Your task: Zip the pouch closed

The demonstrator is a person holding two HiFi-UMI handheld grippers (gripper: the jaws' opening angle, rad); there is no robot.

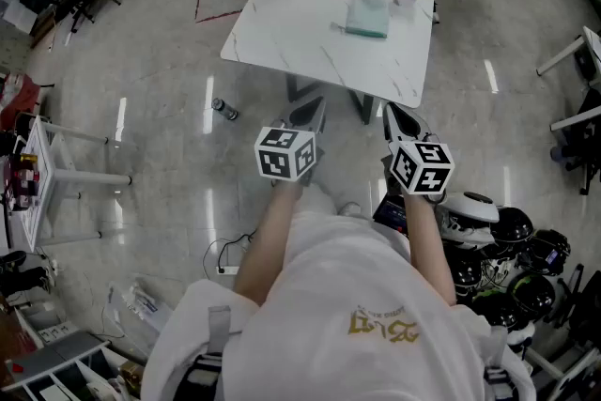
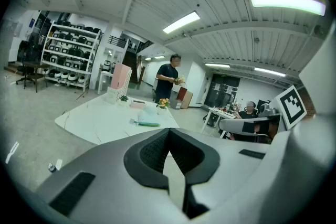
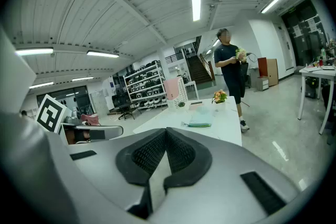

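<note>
Your left tool (image 1: pixel 307 114) and right tool (image 1: pixel 402 120) are both closed and empty, held short of the white worktop (image 1: pixel 300 38). The pale green pouch (image 1: pixel 366 16) lies flat toward its far side, well apart from both.

Brightly and evenly lit from above by long ceiling tubes (image 2: pixel 286 3). Streaks of white glare on the polished floor (image 1: pixel 209 104) in the head view, with only a soft, shallow shadow beneath the white table (image 1: pixel 300 33). Heavy fisheye bending and black rounded corners in both gripper views. Close foreground a little soft, perhaps out of focus; distant shelves (image 2: pixel 71 57) too small for detail.
</note>
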